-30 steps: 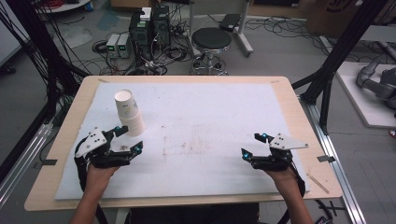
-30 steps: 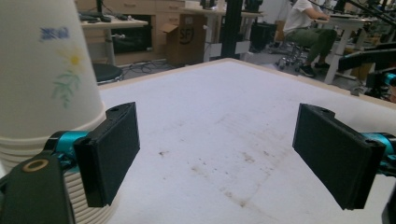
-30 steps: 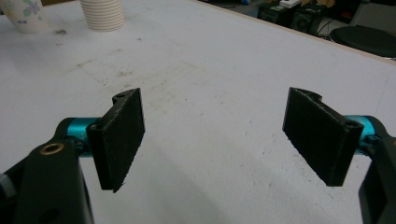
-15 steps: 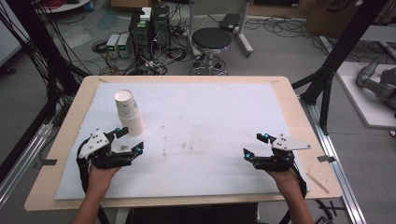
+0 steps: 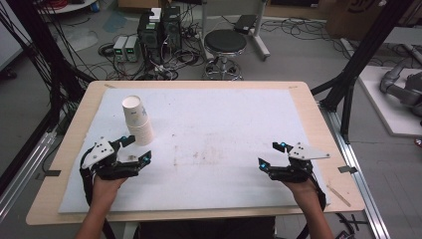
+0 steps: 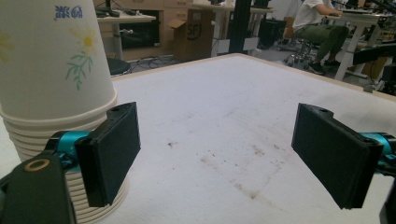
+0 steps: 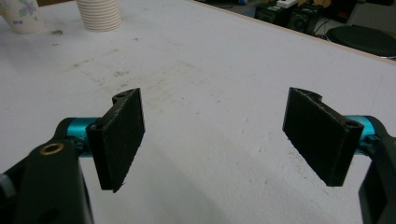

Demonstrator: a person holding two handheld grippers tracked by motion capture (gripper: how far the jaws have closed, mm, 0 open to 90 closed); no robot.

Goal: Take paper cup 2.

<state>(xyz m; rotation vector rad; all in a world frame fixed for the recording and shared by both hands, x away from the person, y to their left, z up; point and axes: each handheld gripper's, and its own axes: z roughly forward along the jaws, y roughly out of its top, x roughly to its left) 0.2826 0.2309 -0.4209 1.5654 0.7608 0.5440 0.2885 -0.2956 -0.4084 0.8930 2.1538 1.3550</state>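
Awaiting pickup — cup stack (image 5: 139, 122) stood just beside the left gripper's (image 5: 136, 148) spread jaws, outside them; right gripper (image 5: 271, 155) gaped empty, well apart. Next: shifting left jaws around the stack, probably.

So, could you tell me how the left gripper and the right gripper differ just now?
The left gripper sits right beside the stack of paper cups, one jaw next to it; the right gripper rests far from the stack, over bare white mat. Both stand open and hold nothing.
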